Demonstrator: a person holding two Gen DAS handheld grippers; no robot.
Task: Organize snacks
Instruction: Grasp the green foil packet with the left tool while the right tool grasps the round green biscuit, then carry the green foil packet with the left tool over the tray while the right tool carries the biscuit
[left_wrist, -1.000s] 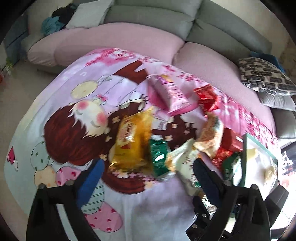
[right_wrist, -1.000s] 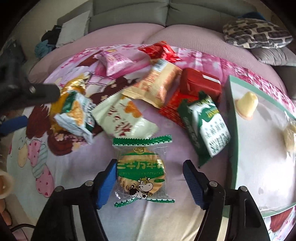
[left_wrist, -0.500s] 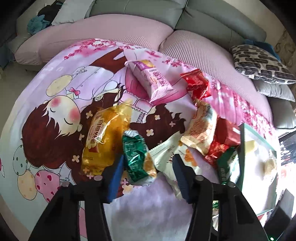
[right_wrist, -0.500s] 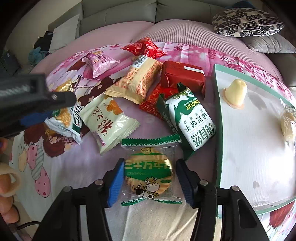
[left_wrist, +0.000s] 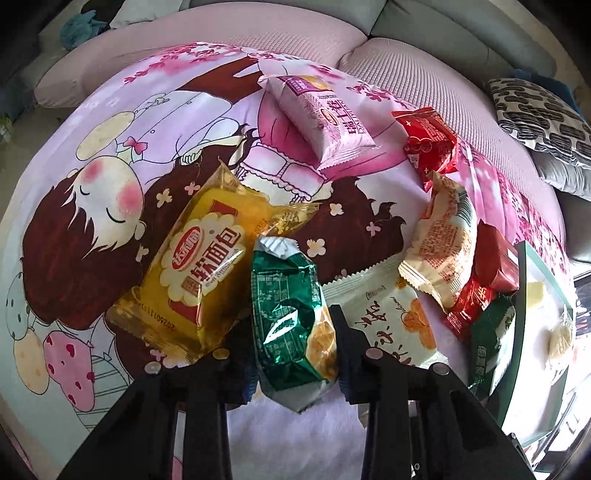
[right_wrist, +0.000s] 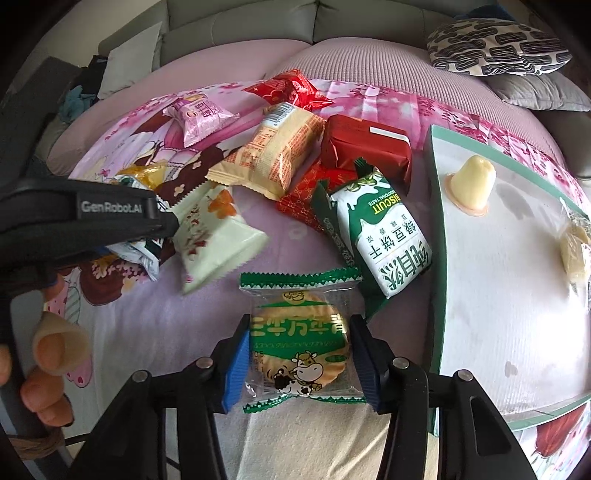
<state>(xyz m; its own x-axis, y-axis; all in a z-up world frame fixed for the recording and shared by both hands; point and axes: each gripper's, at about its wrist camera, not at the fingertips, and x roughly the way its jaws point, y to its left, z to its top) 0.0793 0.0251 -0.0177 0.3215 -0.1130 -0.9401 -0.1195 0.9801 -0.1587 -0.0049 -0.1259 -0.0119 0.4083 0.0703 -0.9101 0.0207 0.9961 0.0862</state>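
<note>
A cartoon-printed pink cloth (left_wrist: 110, 155) covers the surface; behind it a grey sofa (right_wrist: 258, 29); a patterned cushion (right_wrist: 498, 48) at right.

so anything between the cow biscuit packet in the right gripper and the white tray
Nothing visible. The cow biscuit packet sits between the right gripper fingers, and only bare cloth separates it from the tray. The green biscuit pack lies further back.

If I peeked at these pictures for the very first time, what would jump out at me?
First, the heap of bright snack packets on the pink cartoon blanket, with the big yellow bread packet at its left side. Then the two tongs, which have just been closing: the left tongs squeeze a shiny green packet, and the right tongs squeeze a clear cow biscuit packet beside the white tray.
</note>
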